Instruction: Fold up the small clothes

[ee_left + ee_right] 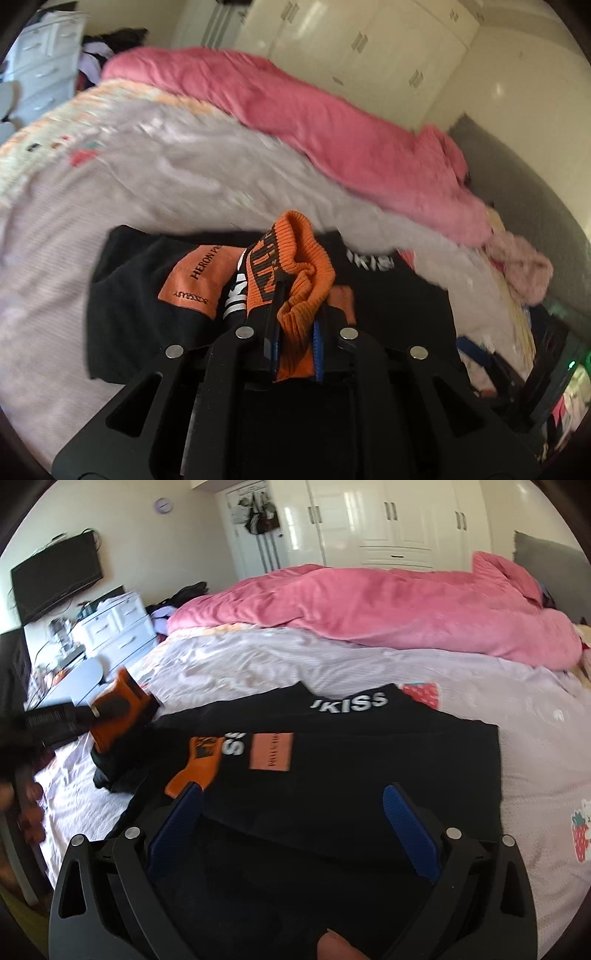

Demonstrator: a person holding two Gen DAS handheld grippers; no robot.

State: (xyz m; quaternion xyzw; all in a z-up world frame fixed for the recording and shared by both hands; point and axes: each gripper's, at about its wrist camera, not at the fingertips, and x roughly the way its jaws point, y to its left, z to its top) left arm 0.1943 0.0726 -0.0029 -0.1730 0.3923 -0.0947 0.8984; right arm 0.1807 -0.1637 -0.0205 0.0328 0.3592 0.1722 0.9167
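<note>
On the bed [258,664], left tool [295,325] clenching the orange ribbed cuff [295,258] should carry it flat across the black sweatshirt [369,757] while right tool [291,812] hovers released.

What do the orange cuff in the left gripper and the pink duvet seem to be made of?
Orange cuff: ribbed knit, probably cotton or acrylic; its parallel ridges show. Pink duvet: soft, matte, fleece-like fabric, judging by its plush folds.
</note>
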